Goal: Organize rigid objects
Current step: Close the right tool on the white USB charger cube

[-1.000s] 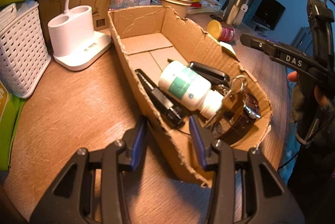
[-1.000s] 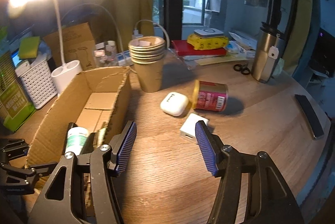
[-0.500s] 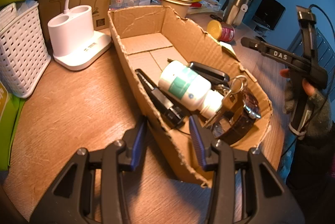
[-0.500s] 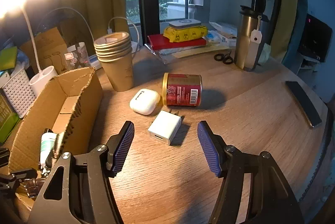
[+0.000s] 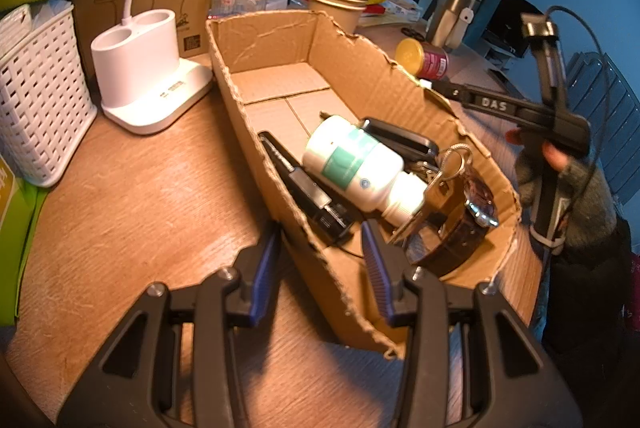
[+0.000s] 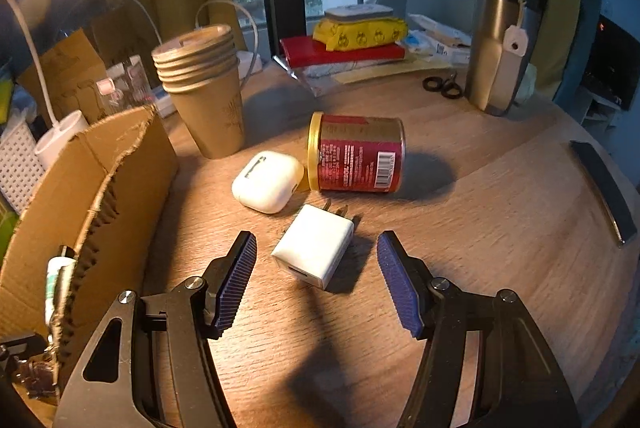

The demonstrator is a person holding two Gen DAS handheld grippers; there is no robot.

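A torn cardboard box [image 5: 276, 40] holds a white bottle with a green label [image 5: 356, 164], keys [image 5: 452, 164], a brown strap [image 5: 460, 232] and black items. My left gripper [image 5: 320, 228] stands open astride the box's near wall, one finger outside and one inside. In the right wrist view a white charger plug [image 6: 314, 246] lies on the table between the tips of my right gripper [image 6: 316, 236], which is open and clear of it. A white earbud case [image 6: 266, 182] and a red can [image 6: 356, 158] on its side lie just beyond.
Stacked paper cups [image 6: 208, 88] stand by the box's far corner. A steel tumbler [image 6: 496, 48], scissors [image 6: 444, 86] and books sit at the back. A black bar [image 6: 604, 188] lies at the right edge. A white lamp base [image 5: 140, 68] and basket [image 5: 36, 96] stand left of the box.
My right gripper has come forward and down over the table, so the charger plug now lies between its fingertips. The left gripper and box have not moved.
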